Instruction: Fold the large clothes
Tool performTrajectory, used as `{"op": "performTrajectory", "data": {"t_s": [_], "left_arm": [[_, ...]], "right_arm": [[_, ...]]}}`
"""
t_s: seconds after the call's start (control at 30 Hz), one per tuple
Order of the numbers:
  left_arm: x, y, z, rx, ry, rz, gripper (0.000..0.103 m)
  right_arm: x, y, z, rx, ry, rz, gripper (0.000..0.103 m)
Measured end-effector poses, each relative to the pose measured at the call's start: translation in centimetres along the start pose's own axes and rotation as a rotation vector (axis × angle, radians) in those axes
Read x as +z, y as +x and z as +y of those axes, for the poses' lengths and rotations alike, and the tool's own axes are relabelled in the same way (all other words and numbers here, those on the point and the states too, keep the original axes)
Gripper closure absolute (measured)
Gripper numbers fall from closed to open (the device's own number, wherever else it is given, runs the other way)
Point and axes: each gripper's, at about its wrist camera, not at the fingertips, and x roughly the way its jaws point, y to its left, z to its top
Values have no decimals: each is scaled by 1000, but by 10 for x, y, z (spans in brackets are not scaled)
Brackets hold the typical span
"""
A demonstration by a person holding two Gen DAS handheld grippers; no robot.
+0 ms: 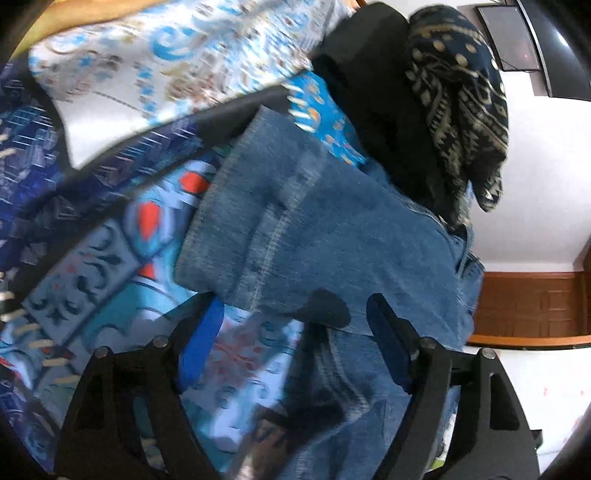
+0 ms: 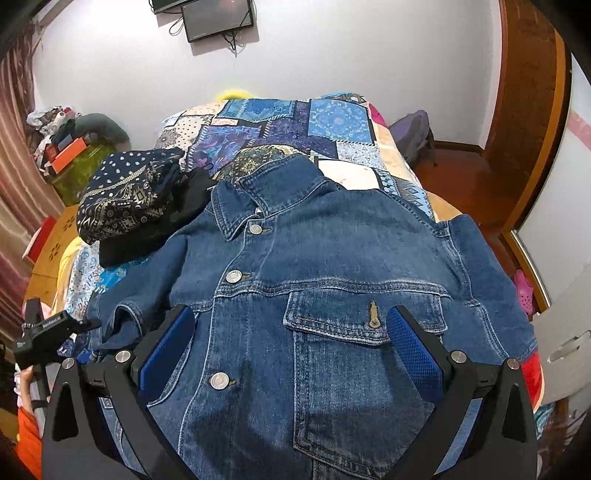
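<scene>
No readable writing, denim jacket (image 2: 332, 266), small label blurred, both tools spread

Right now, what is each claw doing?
Left claw: open, over the blue denim jacket sleeve.
Right claw: open, above the jacket's chest pocket.

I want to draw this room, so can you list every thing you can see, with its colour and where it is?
denim jacket: one, blue, spread front-up on the bed, silver buttons down it
patchwork bedspread: one, blue, purple and white, covering the bed
patterned cloth: one, navy and gold, bundled on the black pile
black clothes: one pile, beside the jacket's collar
screen: one, black, on the white wall
backpack: one, grey-purple, on the floor past the bed
orange box: one, on a green tub by the curtain
left tongs: open, blue pads, above the jacket sleeve
right tongs: open, blue pads, over the chest pocket
</scene>
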Motion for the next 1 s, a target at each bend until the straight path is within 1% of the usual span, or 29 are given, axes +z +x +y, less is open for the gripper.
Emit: {"op": "performTrajectory", "data": {"t_s": [0.07, 0.2, 0.23, 0.27, 0.3, 0.33, 0.4, 0.43, 0.47, 0.53, 0.63, 0.73, 0.87, 0.93, 0.97, 1.0], "left_arm": [[1, 4, -4, 17, 9, -2, 25], [12, 13, -6, 17, 10, -17, 25], [15, 13, -5, 23, 8, -27, 28], [19, 14, -5, 45, 10, -41, 37], [22, 15, -6, 76, 5, -52, 42], [26, 17, -8, 91, 6, -61, 44], [31, 20, -13, 124, 42, -82, 52], [32, 21, -16, 154, 62, -91, 61], [34, 22, -18, 187, 81, -101, 67], [34, 20, -21, 207, 96, -110, 75], [28, 11, -40, 204, 129, -145, 85], [22, -11, -63, 191, 192, -202, 87], [10, -43, -113, 157, 304, -285, 88], [1, -56, -150, 108, 367, -318, 89], [-3, -63, -160, 93, 396, -331, 91], [-10, -66, -179, 74, 438, -350, 96]], "right_arm": [[-1, -2, -1, -11, -5, -8, 0], [-1, -5, -5, -17, -1, -13, 0], [-1, -5, -6, -15, 3, -13, 0], [-1, -6, -8, -12, 8, -14, 0], [-1, -7, -9, -13, 12, -17, 0], [-1, -7, -10, -15, 13, -19, 0], [-3, -9, -12, -23, 15, -22, 0], [-3, -9, -13, -26, 17, -22, 0], [-3, -9, -14, -28, 22, -21, 0], [-3, -10, -17, -27, 31, -21, 0], [-4, -13, -22, -34, 38, -32, 0], [-3, -15, -27, -41, 47, -44, 0], [-2, -18, -35, -47, 56, -63, 0], [-2, -20, -40, -48, 62, -74, 0], [-1, -21, -43, -49, 66, -79, 0], [-1, -22, -46, -49, 73, -83, 0]]}}
